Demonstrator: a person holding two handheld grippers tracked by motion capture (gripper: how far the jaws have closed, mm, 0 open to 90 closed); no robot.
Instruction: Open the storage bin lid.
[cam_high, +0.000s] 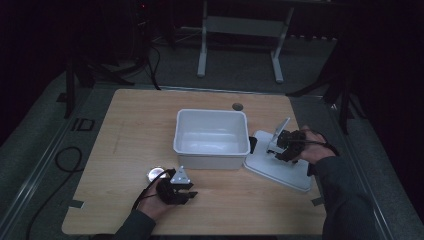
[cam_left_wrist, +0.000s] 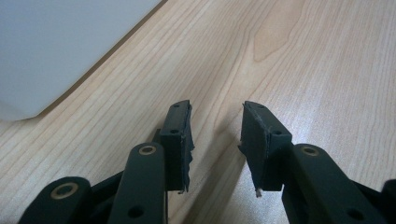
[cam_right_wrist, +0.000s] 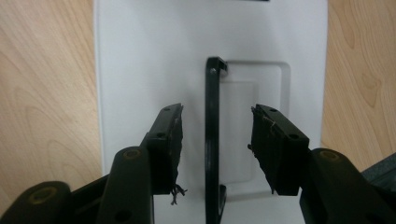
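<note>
A white plastic bin (cam_high: 212, 112) stands in the middle of the wooden table, and I see nothing in it. Its white lid (cam_high: 272, 170) lies flat on the table to the right of it. My right gripper (cam_high: 275, 150) hangs over the lid. In the right gripper view its jaws (cam_right_wrist: 215, 126) stand apart on either side of the lid's upright black handle (cam_right_wrist: 212, 140), with a gap on both sides. My left gripper (cam_high: 189, 192) rests near the table's front edge, pointing right. Its jaws (cam_left_wrist: 215, 126) are open over bare wood, and the bin's wall (cam_left_wrist: 56, 46) rises at the upper left.
A small round shiny object (cam_high: 155, 173) lies on the table just left of the left hand. A dark round hole (cam_high: 237, 106) sits in the tabletop behind the bin. Beyond the table stand a white frame (cam_high: 240, 25) and cables on the floor.
</note>
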